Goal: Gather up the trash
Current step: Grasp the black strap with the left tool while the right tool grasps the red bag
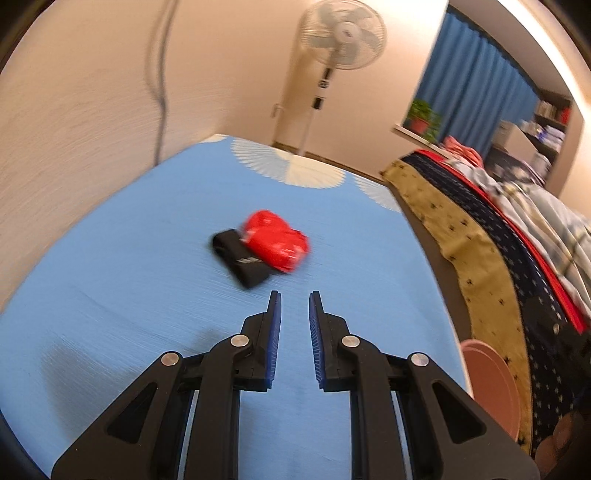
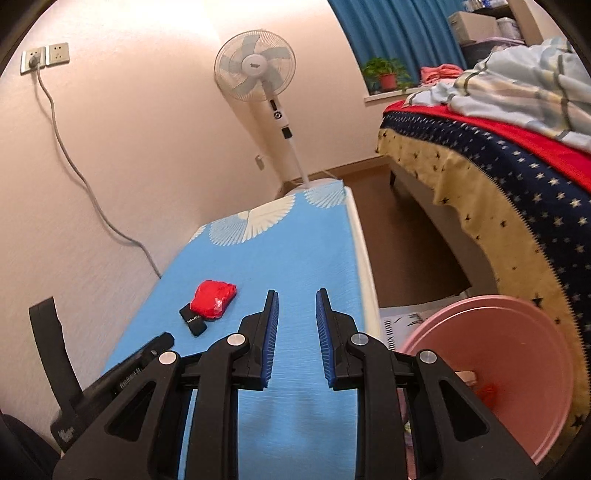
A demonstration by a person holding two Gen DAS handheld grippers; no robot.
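Partway, by my read: crumpled red plastic wrapper & flat black packet lie touching mid blue-cloth surface, uncollected; pink plastic basin beside surface holds some bits; left claw & right claw released, narrow gap, empty.

Against the pale wall, a white pedestal fan, just past the far end of a table under a blue cloth printed with white fan shapes. High on the left, two wall sockets, a grey cable hanging from one. On the right, a bed with a star-patterned navy and yellow cover, a rumpled pale plaid quilt on top. Behind, blue curtains and a potted plant on the sill.
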